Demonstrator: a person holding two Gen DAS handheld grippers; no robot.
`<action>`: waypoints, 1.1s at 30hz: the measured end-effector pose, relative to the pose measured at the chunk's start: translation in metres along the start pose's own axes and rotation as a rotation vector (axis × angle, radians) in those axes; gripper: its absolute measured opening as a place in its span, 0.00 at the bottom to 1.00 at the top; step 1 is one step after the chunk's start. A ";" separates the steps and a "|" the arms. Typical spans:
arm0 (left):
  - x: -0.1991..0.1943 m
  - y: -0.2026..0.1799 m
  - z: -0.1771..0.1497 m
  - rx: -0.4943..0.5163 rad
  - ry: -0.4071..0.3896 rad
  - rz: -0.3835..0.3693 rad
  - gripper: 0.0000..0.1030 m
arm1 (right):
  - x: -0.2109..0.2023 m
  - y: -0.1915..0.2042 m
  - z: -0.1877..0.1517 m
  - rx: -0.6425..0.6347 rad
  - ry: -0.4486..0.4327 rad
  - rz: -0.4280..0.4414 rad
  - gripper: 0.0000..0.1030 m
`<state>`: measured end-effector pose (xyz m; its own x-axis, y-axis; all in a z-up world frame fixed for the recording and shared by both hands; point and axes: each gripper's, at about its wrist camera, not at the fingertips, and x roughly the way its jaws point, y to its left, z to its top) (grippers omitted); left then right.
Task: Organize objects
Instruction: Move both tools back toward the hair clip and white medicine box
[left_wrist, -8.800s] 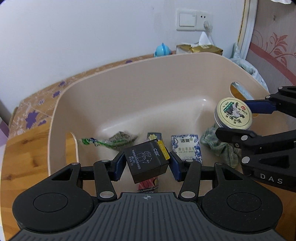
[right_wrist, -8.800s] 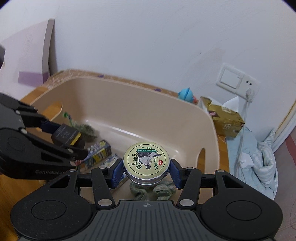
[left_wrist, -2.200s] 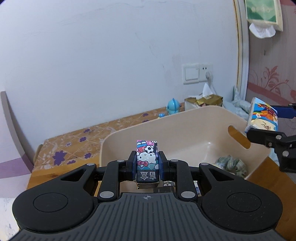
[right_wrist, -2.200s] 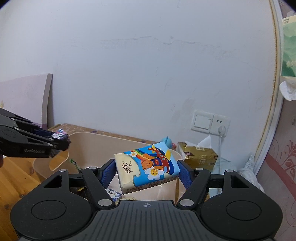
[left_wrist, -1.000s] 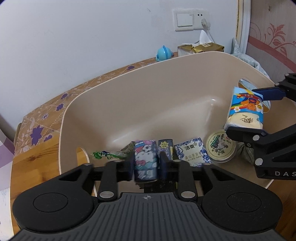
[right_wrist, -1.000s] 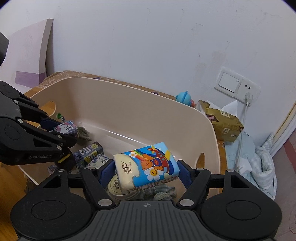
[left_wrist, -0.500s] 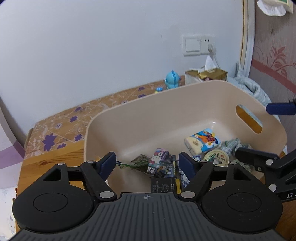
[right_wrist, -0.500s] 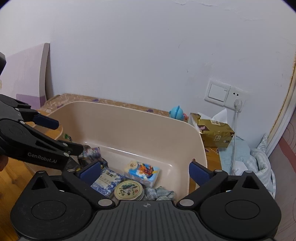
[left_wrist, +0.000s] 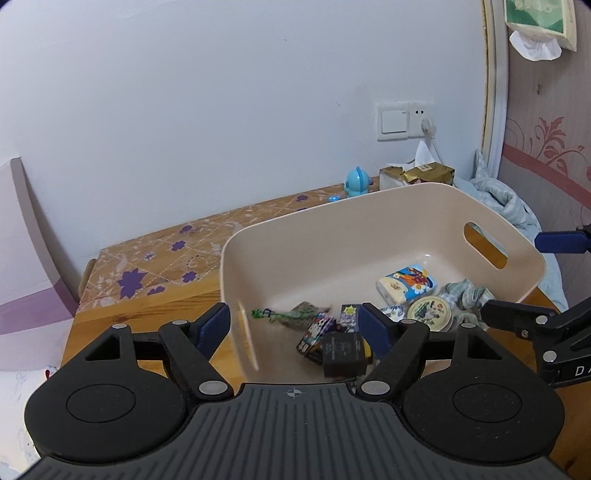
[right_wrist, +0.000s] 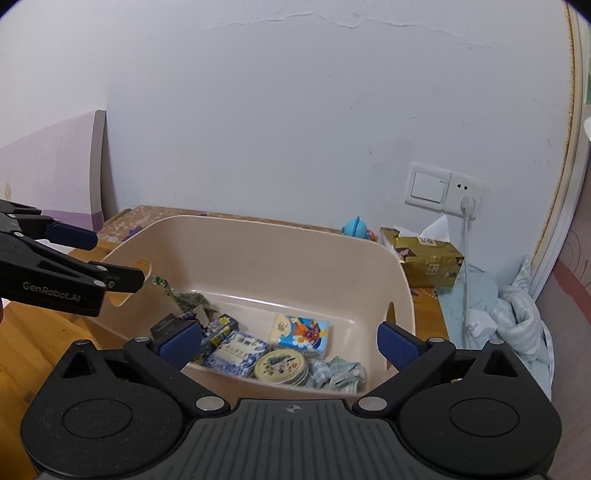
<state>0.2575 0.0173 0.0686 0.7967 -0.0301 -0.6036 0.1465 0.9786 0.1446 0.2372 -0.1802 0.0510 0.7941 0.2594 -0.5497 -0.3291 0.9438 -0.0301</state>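
A beige plastic bin (left_wrist: 332, 221) (right_wrist: 258, 240) stands on the wooden table. Inside lie a cartoon tissue pack (left_wrist: 406, 282) (right_wrist: 301, 330), a round tin (left_wrist: 430, 310) (right_wrist: 281, 364), a black box (left_wrist: 341, 352), a Hello Kitty box (left_wrist: 314, 334), a blue-white packet (right_wrist: 236, 349), a green cloth (left_wrist: 467, 295) (right_wrist: 338, 373) and a green wrapper (left_wrist: 291, 314). My left gripper (left_wrist: 293, 325) is open and empty above the bin's near left. My right gripper (right_wrist: 288, 339) is open and empty above the bin's near right.
A gold tissue box (left_wrist: 417, 173) (right_wrist: 424, 260) and a small blue toy (left_wrist: 356, 181) (right_wrist: 354, 225) stand behind the bin by the wall. A wall socket with a plugged cable (right_wrist: 465, 201) is above. Bedding (right_wrist: 517, 314) lies right of the table.
Both grippers let go of their loads into the bin, the Hello Kitty box from the left and the tissue pack from the right. Both then drew back and up, jaws wide.
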 end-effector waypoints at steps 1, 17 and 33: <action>-0.003 0.002 -0.002 -0.001 -0.002 0.001 0.76 | -0.002 0.002 -0.002 0.001 0.002 0.003 1.00; -0.029 0.023 -0.052 -0.053 0.035 0.002 0.76 | -0.009 0.022 -0.044 0.006 0.053 0.032 1.00; 0.009 0.022 -0.103 -0.039 0.168 -0.037 0.77 | 0.023 0.032 -0.077 0.018 0.172 0.053 1.00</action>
<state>0.2075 0.0595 -0.0138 0.6813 -0.0352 -0.7311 0.1486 0.9847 0.0911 0.2052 -0.1599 -0.0268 0.6761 0.2714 -0.6850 -0.3577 0.9337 0.0169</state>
